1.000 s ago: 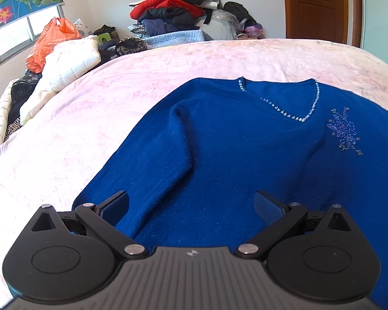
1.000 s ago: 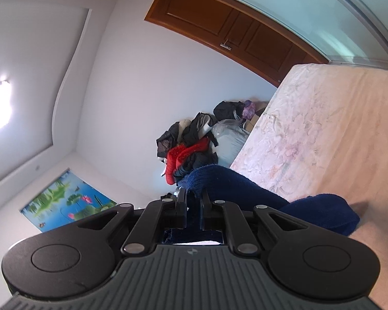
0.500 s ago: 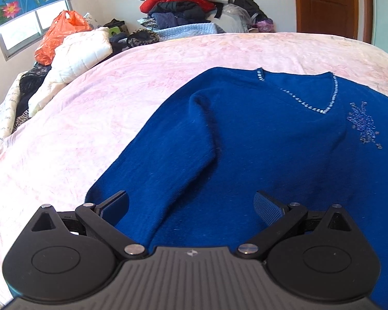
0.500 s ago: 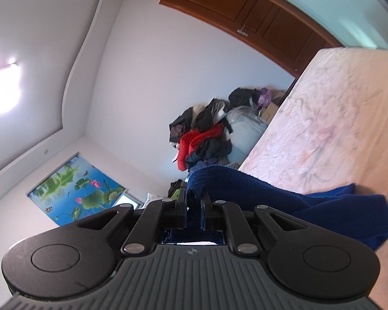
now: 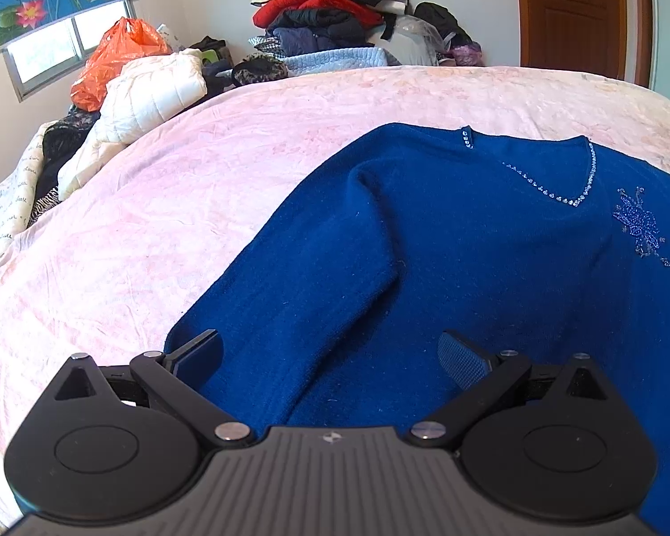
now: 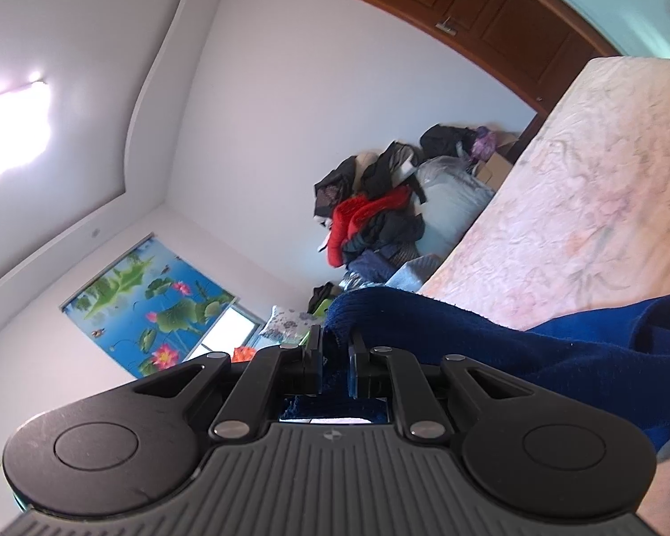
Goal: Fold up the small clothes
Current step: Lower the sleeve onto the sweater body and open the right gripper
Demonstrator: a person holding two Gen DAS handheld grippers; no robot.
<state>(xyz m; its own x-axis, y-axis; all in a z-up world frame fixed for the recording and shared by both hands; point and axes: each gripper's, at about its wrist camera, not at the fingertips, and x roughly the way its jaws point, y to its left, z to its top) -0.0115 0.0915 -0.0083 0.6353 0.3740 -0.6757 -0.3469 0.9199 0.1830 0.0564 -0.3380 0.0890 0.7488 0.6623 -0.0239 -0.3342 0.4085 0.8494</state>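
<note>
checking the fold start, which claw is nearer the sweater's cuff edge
Right. The right claw is shut on the blue sweater's cuff, lifting it off the bed. The left claw hangs open over the other sleeve, gripping nothing.

Both views are bright with daylight, sharp and free of motion blur. The window (image 5: 58,51) glows white. A ceiling patch (image 6: 13,134) is blown out by glare. Shadows on the bed (image 5: 201,205) are soft. Fisheye bending curves the bed's far edge, and the corners go dark.
</note>
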